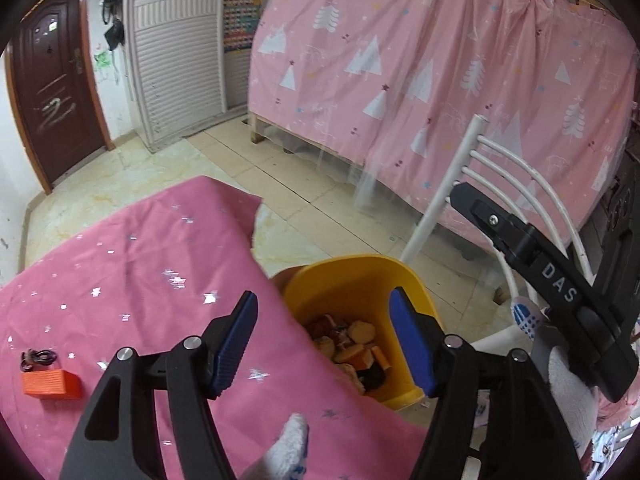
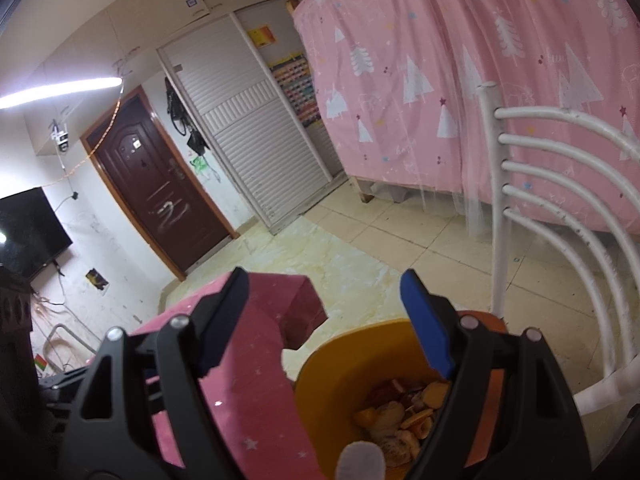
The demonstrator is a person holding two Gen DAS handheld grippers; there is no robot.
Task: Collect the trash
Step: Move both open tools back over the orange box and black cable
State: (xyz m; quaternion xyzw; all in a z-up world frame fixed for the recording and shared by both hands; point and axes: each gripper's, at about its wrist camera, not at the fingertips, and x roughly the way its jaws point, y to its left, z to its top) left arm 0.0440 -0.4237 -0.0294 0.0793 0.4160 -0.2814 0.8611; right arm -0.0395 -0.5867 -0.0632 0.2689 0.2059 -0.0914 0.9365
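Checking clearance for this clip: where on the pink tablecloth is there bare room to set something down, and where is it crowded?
The pink tablecloth is bare from the orange block with its black hair ties across to the edge by the yellow bin. The bin is crowded with scraps; the white chair borders it.

Indoor light is moderate and slightly cool. In the right wrist view a tube lamp [image 2: 60, 90] at upper left blows out to white glare, washing the wall around it. Both views bend strongly toward dark vignetted corners. Shadows are soft, and close foreground parts look slightly blurred.
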